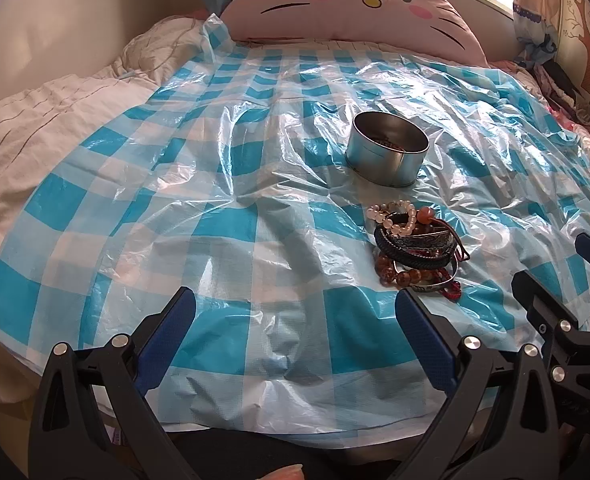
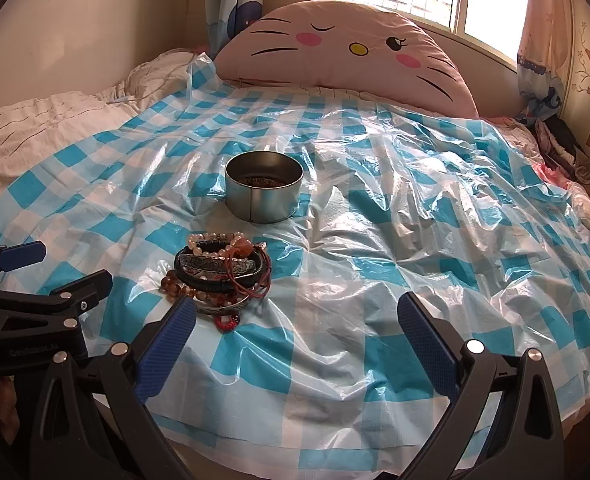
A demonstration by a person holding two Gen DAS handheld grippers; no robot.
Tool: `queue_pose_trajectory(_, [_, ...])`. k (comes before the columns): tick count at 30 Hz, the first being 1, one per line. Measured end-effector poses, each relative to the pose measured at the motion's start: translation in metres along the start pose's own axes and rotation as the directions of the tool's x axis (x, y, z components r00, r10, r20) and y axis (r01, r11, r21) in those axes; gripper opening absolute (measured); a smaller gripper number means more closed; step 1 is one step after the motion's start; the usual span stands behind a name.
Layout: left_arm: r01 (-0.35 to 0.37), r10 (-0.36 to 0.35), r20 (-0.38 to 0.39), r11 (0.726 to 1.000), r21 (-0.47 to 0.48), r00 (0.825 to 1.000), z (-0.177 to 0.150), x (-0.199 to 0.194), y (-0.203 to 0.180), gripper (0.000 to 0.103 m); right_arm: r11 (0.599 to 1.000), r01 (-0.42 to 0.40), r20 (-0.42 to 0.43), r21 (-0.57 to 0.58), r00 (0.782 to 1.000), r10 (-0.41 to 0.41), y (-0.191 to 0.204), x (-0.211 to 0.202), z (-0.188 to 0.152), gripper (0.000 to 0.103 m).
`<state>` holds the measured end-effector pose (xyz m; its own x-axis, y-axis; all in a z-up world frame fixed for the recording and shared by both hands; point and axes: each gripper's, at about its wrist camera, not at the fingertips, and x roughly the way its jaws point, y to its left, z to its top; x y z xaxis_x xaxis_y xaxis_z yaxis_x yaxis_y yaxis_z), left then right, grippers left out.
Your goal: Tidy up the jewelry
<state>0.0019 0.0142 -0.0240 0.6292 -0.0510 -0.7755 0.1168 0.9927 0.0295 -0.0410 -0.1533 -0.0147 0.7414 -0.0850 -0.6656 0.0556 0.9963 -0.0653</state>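
Note:
A pile of bracelets [image 1: 415, 242] lies on the blue-and-white checked plastic sheet [image 1: 215, 216]: bead strings, silver bangles, black bands and red cords. Behind it stands a round open metal tin [image 1: 383, 164] with some jewelry at its bottom. My left gripper [image 1: 295, 306] is open and empty, just short and left of the pile. In the right wrist view the pile [image 2: 215, 266] lies ahead-left, close to the left fingertip, with the tin [image 2: 263, 204] beyond. My right gripper [image 2: 297, 304] is open and empty. Each gripper shows in the other's view, the right gripper [image 1: 555, 264] and the left gripper [image 2: 65, 268].
The sheet [image 2: 375, 240] covers a bed and is crinkled. A pink cat-face pillow [image 2: 335, 44] leans at the head. A white duvet [image 1: 35, 128] bunches on the left, and clothes [image 2: 575, 156] lie along the right wall. The bed's front edge is just below the grippers.

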Motion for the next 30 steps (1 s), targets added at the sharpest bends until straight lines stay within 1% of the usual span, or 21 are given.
queue_pose_trajectory(6, [-0.003,0.003,0.003,1.0,-0.002,1.0,0.001,-0.001,0.002,0.097,1.0,-0.001,-0.001,0.0,1.0,0.001,-0.001,0.0,0.0,0.097])
queue_pose_trajectory(9, [0.001,-0.001,-0.006,1.0,-0.002,1.0,0.001,0.0,0.001,0.097,1.0,-0.018,-0.013,0.01,1.0,0.018,-0.003,0.002,0.001,0.097])
queue_pose_trajectory(12, [0.001,-0.001,-0.009,1.0,0.002,1.0,0.001,0.0,0.0,0.097,0.995,-0.077,-0.02,0.059,0.997,0.078,-0.011,0.005,0.003,0.097])
queue_pose_trajectory(13, [0.002,-0.002,-0.01,1.0,0.003,1.0,0.002,0.001,0.0,0.097,0.993,-0.085,-0.019,0.085,0.996,0.087,-0.015,0.006,0.003,0.097])
queue_pose_trajectory(16, [0.007,-0.007,-0.018,1.0,0.0,1.0,0.003,0.003,-0.001,0.097,0.987,-0.083,-0.036,0.135,0.995,0.088,-0.023,0.011,0.006,0.097])
queue_pose_trajectory(18, [0.021,-0.021,-0.026,1.0,-0.001,0.999,0.005,0.006,-0.001,0.097,0.987,-0.078,-0.049,0.137,0.995,0.085,-0.026,0.018,0.011,0.097])
queue_pose_trajectory(20, [0.041,-0.041,-0.021,0.999,0.009,0.999,0.01,0.009,-0.004,0.097,0.99,-0.042,-0.066,0.136,0.996,0.052,-0.033,0.028,0.019,0.097])
queue_pose_trajectory(22, [0.056,-0.056,-0.009,0.998,0.029,0.998,0.014,0.011,-0.009,0.097,0.984,-0.022,-0.102,0.174,0.994,0.041,-0.047,0.043,0.025,0.097])
queue_pose_trajectory(23, [0.08,-0.079,-0.011,0.996,0.039,0.997,0.017,0.013,-0.012,0.097,0.98,-0.017,-0.122,0.2,0.992,0.042,-0.054,0.049,0.026,0.097])
queue_pose_trajectory(24, [0.125,-0.124,-0.021,0.991,0.045,0.992,0.019,0.016,-0.015,0.097,0.975,-0.01,-0.137,0.221,0.99,0.041,-0.059,0.054,0.026,0.097])
queue_pose_trajectory(25, [0.174,-0.172,-0.034,0.984,0.046,0.984,0.022,0.02,-0.017,0.097,0.972,-0.012,-0.151,0.235,0.987,0.049,-0.061,0.057,0.024,0.097])
queue_pose_trajectory(26, [0.208,-0.206,-0.051,0.977,0.049,0.977,0.024,0.024,-0.02,0.097,0.972,-0.016,-0.159,0.236,0.986,0.054,-0.061,0.059,0.023,0.097])
queue_pose_trajectory(28, [0.211,-0.207,-0.066,0.976,0.058,0.976,0.028,0.033,-0.027,0.097,0.975,-0.023,-0.153,0.221,0.986,0.058,-0.059,0.056,0.022,0.097])
queue_pose_trajectory(30, [0.236,-0.231,-0.086,0.971,0.049,0.969,0.031,0.041,-0.031,0.097,0.976,-0.016,-0.137,0.217,0.989,0.047,-0.058,0.052,0.022,0.097])
